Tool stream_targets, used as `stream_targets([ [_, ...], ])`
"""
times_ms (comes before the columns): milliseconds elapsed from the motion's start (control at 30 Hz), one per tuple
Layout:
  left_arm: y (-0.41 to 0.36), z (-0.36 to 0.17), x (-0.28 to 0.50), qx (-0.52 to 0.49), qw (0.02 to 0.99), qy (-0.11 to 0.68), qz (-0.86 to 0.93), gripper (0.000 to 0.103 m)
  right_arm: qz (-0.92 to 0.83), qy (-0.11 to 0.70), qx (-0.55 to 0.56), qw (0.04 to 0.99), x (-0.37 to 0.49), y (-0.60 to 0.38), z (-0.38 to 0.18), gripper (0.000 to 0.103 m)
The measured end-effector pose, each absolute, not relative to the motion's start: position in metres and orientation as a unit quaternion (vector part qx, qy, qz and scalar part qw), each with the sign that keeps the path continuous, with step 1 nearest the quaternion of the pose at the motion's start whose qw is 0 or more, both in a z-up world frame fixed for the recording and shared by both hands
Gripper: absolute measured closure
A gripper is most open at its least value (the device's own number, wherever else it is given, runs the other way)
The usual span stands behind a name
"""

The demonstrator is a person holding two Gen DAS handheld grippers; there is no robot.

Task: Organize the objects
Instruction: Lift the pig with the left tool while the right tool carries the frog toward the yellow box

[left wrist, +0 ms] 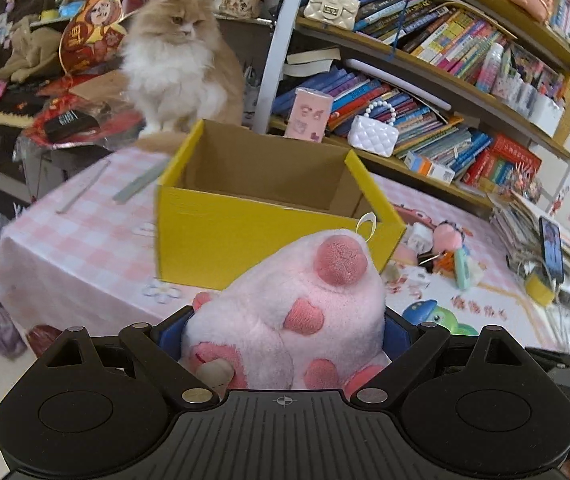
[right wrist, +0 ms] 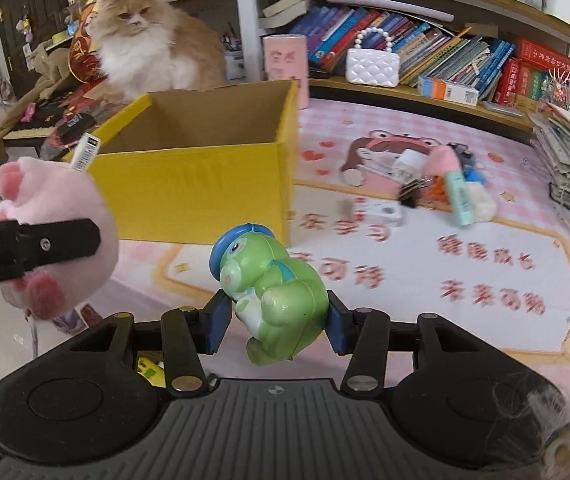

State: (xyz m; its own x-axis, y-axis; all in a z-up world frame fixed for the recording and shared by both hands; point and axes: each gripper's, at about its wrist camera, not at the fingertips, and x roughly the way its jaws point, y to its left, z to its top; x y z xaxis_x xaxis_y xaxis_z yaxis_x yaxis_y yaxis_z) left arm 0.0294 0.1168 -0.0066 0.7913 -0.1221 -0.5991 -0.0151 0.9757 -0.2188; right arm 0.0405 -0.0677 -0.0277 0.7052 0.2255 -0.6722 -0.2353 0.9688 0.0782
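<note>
Step in hand: both toys are lifted and carried toward the yellow box (right wrist: 189, 184); judging from the open, empty-looking box, this is the transport phase before the drop.

Left gripper (left wrist: 285, 332): closed on the pink plush toy (left wrist: 297, 312), which bulges out between the blue pads. In the right wrist view the same toy (right wrist: 57, 216) hangs in the air at the left, just beside the near left corner of the box and not yet over the opening.

Right gripper (right wrist: 279, 320): closed on the green toy figure (right wrist: 273, 284), the blue pads pressing both of its sides. The figure has a blue cap and is tilted. It is above the desk (right wrist: 445, 320), in front of the box and a little to the right of its middle.

Yellow box: it stands upright on the pink cloth of the desk, top open, brown inside; I see nothing in the part of the inside that is visible.

Left to sort: a small heap of objects (right wrist: 441, 188) lies on the desk to the right of the box, well apart from both grippers.

Cat (right wrist: 149, 44): it sits right behind the box and looks toward the toys.

Next move, my judgement: each gripper needs to rise above the rim, go forward over the opening, then open. The plush toy is soft and will drop quietly; the hard green figure is better lowered first. The cat may reach in, so careful motion is wise.
</note>
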Motion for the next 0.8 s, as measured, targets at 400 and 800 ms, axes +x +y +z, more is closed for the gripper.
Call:
stream_targets([
  [400, 0.171, -0.005, 0.002, -0.121, 0.940, 0.317, -0.030, 0.010, 0.125, 0.359, -0.012, 0.925, 0.014, -0.010, -0.021, 0.057],
  [800, 0.187, -0.003, 0.003, -0.130, 0.940, 0.312, -0.038, 0.010, 0.103, 0.365, -0.013, 0.925, 0.014, -0.001, -0.020, 0.057],
])
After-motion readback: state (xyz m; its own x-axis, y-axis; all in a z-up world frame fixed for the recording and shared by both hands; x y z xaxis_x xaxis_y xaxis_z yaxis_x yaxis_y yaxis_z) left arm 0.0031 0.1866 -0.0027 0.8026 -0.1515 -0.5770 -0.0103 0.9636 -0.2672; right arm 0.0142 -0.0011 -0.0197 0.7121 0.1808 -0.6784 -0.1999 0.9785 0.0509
